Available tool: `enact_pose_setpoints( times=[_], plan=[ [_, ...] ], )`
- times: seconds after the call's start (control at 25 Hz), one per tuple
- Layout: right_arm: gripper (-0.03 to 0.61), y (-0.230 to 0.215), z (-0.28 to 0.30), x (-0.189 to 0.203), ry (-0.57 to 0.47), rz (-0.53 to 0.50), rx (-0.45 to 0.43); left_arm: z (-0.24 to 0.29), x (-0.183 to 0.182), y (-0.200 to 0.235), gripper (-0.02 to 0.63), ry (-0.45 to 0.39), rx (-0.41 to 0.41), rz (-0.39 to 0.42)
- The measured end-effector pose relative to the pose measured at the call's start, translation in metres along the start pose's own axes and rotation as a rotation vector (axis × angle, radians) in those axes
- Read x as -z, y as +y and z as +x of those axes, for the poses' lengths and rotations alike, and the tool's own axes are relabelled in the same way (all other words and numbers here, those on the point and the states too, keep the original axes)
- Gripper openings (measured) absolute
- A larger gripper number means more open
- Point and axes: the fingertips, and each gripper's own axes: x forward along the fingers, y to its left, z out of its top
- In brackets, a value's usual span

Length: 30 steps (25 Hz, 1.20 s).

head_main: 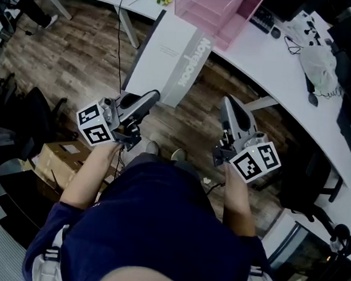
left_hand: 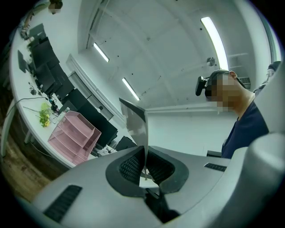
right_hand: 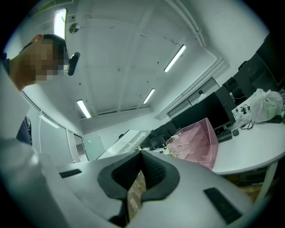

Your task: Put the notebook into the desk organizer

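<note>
The left gripper (head_main: 151, 97) squeezes tight on the bottom corner of the notebook (head_main: 168, 58), holding it up in the middle of the head view, tipped toward the pink desk organizer (head_main: 217, 7) at the top, probably to slide it in, while the right gripper (head_main: 228, 105) is closed on nothing.

We see a white and pale grey notebook (head_main: 166, 54), a see-through pink organizer (head_main: 217, 7), a white desk (head_main: 264, 65), a brown floor (head_main: 79, 52) patterned in wood planks, a navy shirt (head_main: 154, 228), and the grey left gripper (head_main: 154, 96) and right gripper (head_main: 228, 100) with black-and-white square markers
</note>
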Motion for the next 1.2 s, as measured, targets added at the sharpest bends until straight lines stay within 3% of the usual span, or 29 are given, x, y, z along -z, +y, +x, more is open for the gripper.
enact_pose_setpoints(
  times=[1.2],
  plan=[
    [0.005, -0.028, -0.043, -0.008, 0.002, 0.02, -0.052, 0.035, 0.031, -0.027, 0.035, -0.021, -0.035, 0.03]
  ],
)
